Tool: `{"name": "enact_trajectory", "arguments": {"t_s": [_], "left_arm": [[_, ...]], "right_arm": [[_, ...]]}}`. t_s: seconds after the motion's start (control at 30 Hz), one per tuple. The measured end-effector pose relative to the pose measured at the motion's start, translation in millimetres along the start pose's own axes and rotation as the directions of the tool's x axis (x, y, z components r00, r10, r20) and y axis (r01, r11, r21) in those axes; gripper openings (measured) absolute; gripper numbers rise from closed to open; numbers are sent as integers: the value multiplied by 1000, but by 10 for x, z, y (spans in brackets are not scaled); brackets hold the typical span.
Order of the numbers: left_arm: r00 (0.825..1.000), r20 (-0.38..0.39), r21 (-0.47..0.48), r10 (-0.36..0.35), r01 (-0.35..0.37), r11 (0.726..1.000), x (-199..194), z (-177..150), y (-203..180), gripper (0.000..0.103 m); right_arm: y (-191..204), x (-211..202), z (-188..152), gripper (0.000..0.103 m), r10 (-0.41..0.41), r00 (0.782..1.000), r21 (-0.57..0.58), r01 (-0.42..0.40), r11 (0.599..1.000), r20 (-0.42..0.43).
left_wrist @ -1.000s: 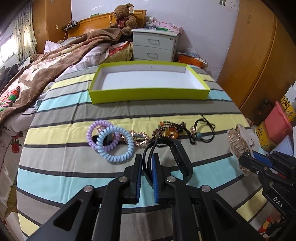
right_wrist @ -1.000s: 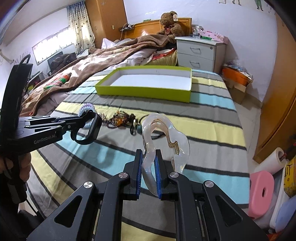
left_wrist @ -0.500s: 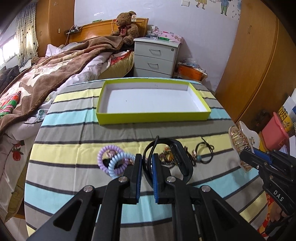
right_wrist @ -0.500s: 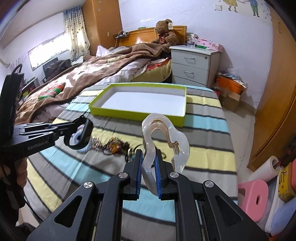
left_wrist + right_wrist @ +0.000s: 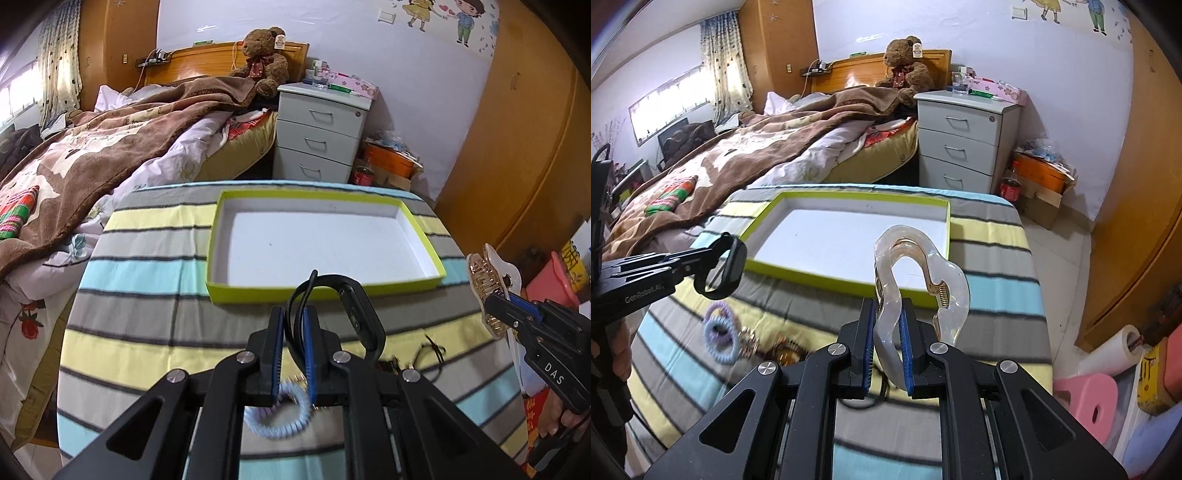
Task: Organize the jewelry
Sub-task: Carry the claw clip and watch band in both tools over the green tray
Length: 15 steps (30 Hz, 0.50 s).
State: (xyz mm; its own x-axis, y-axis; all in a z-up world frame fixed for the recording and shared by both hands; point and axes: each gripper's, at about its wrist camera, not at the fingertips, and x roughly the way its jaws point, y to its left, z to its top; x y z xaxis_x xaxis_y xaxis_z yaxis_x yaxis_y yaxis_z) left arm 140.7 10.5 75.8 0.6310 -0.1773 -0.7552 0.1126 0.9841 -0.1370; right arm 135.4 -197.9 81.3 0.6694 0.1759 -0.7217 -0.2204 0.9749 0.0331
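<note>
Striped cloth (image 5: pixel 147 280), glossy clear claw clip (image 5: pixel 916 280)

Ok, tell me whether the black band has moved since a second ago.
Yes. The black band, clamped in the left gripper, has been carried up off the striped cloth toward the green tray; it now overlaps the tray's near wall.

Beyond my work surface I see a teddy bear (image 5: pixel 265 59) propped against the wooden headboard (image 5: pixel 849 70), beside a grey three-drawer nightstand (image 5: pixel 320 134). A brown blanket (image 5: pixel 746 155) covers the bed, and a pink stool (image 5: pixel 1087 400) stands on the floor near a paper roll (image 5: pixel 1117 349)
</note>
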Motion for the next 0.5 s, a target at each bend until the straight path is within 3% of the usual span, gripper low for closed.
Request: {"name": "enact_trajectory", "arguments": {"t_s": [0.5], "left_arm": [[1000, -20, -50, 17, -18, 999, 524, 460, 296, 11]], "right_arm": [[-54, 641, 444, 13, -35, 997, 9, 36, 999, -65]]}}
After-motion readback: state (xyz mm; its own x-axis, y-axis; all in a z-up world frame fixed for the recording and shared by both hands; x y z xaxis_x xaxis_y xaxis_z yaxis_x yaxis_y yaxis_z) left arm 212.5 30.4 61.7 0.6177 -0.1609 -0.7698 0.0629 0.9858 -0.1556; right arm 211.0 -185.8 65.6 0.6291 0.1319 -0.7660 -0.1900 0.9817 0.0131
